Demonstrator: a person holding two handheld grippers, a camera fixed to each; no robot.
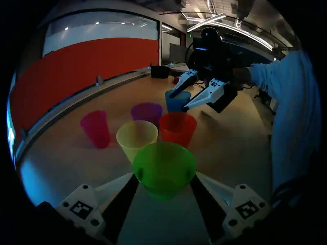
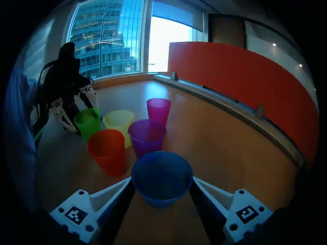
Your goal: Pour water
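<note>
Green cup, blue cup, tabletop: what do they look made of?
Green cup: probably thin plastic, translucent and glossy; light glows through its wall. Blue cup: same plastic look, smooth moulded rim, less see-through. Tabletop: wood-toned, satin sheen with soft reflections; wood or laminate, cannot tell.

You are in a high-rise office room: wooden table (image 1: 229, 139), red wall panel (image 1: 81, 61) at left, ceiling strip lights (image 1: 208, 20) upper right. In the right gripper view, windows (image 2: 110, 36) at upper left face glass towers (image 2: 102, 28).
</note>
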